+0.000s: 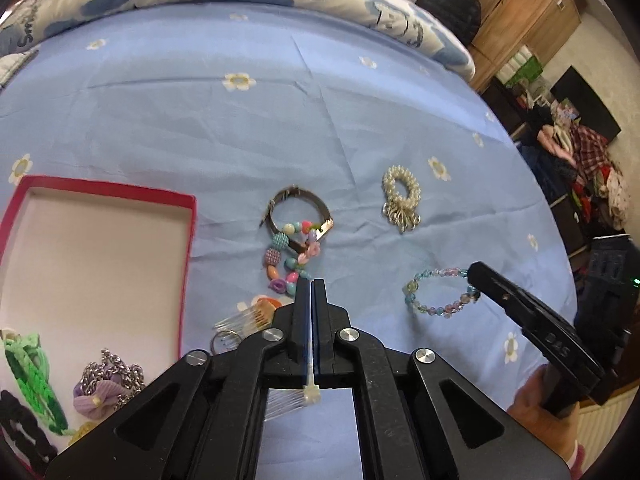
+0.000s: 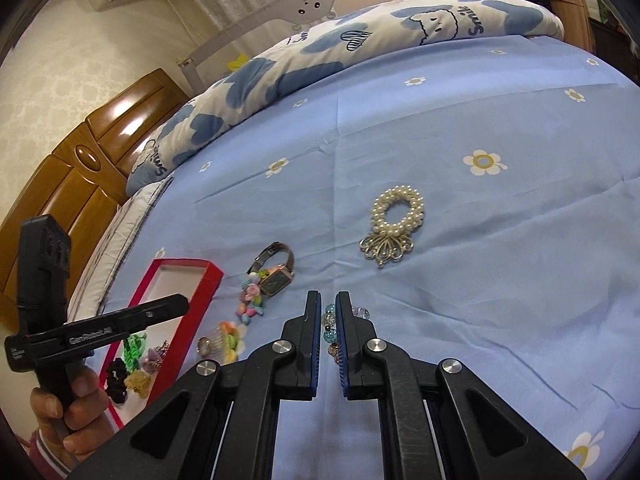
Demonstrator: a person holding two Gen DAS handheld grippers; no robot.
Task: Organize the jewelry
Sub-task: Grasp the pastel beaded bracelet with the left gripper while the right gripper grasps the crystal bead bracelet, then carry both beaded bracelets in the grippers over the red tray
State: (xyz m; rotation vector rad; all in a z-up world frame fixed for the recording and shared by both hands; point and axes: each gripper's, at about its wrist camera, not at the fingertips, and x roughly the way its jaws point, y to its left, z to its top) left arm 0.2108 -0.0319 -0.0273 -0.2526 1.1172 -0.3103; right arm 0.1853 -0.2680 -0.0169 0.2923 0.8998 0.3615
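A red-rimmed box [image 1: 191,216] lies at left on the blue bedsheet, holding a green band [image 1: 28,376], a chain with a purple bow [image 1: 108,384] and a black scrunchie. My left gripper [image 1: 313,286] is shut and empty, just below a colourful bead bracelet [image 1: 286,260] that overlaps a watch [image 1: 298,210]. A comb clip [image 1: 256,314] and ring lie left of it. My right gripper [image 2: 329,308] is narrowly open around a clear glass-bead bracelet [image 2: 330,326], which also shows in the left wrist view [image 1: 440,292]. A pearl scrunchie [image 2: 394,216] lies beyond.
A folded blue-and-white quilt [image 2: 320,48] lies along the far side of the bed. A wooden headboard [image 2: 80,168] stands at left. Clutter and clothes [image 1: 588,168] are off the bed's right edge.
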